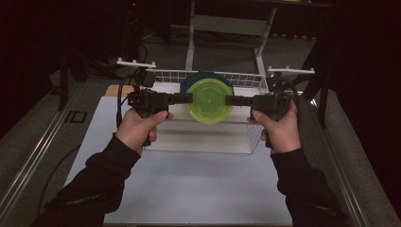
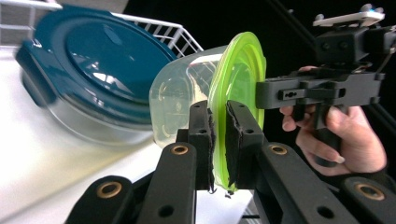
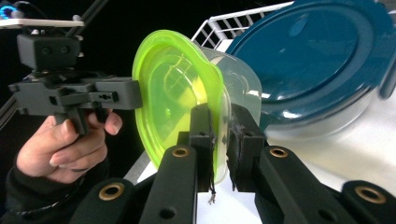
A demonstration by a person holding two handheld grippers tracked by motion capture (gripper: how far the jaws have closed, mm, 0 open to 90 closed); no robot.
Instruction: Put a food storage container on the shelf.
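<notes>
I have the left gripper (image 1: 185, 98) and right gripper (image 1: 230, 100) each clamped on opposite rims of the green-lidded container (image 1: 209, 101), lifted on edge above the white table (image 1: 189, 184); behind it, the blue-lidded container (image 2: 93, 70) leans in the wire rack (image 1: 246, 80).
</notes>
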